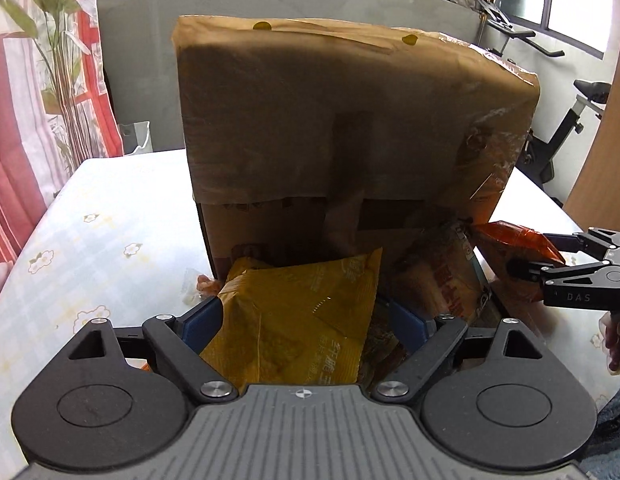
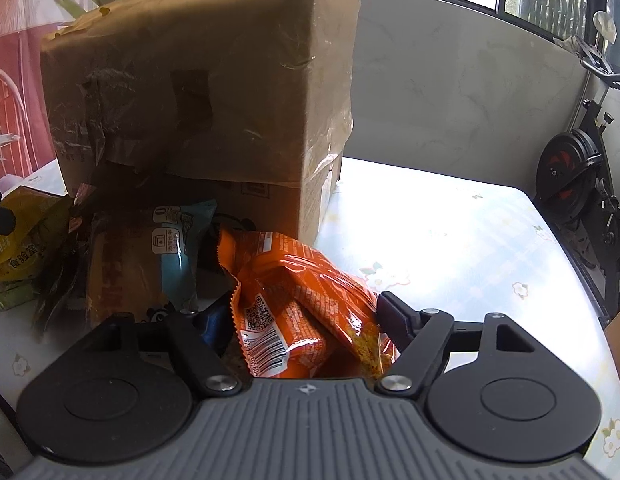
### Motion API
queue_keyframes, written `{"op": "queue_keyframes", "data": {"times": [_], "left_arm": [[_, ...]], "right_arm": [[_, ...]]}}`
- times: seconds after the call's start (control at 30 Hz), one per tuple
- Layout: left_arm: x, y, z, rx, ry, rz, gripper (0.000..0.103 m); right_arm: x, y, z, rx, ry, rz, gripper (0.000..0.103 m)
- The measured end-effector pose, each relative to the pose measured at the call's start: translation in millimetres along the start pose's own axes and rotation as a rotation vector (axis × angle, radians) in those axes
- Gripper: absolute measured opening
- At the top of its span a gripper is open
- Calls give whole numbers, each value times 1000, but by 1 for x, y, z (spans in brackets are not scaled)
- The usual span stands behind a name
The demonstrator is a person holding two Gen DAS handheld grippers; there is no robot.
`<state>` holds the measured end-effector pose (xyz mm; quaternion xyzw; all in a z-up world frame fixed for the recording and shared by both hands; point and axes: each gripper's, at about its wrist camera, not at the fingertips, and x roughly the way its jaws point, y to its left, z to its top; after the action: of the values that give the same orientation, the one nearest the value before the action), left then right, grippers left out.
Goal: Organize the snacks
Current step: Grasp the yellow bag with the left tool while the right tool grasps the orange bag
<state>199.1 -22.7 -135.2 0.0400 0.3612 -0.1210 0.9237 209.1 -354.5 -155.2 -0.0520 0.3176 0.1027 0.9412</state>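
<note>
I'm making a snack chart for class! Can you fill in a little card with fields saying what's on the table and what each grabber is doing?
table: white flowered cloth
box: big cardboard box, standing behind the snacks
left gripper: yellow bag between its jaws
right gripper: orange packet between its jaws
between those two: brown and teal packet
grip: cannot tell if either squeezes
</note>
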Motion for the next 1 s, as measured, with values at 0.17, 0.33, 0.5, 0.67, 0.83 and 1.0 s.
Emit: {"op": "queue_keyframes", "data": {"times": [0.17,0.33,0.5,0.67,0.83,1.0], "left_arm": [[7,-9,1,63,42,73,94],[13,-12,9,115,63,78,94],[23,-14,8,145,95,61,94],[30,-16,5,174,126,79,96],[41,-16,2,185,173,123,96],[42,-9,0,143,156,109,92]], "right_arm": [[0,2,0,3,1,4,74],[-1,-2,1,24,4,4,70],[-1,-2,2,25,5,5,69],[-1,-2,2,27,7,5,69],[0,-2,3,24,9,5,69],[0,-3,2,23,9,6,70]]}}
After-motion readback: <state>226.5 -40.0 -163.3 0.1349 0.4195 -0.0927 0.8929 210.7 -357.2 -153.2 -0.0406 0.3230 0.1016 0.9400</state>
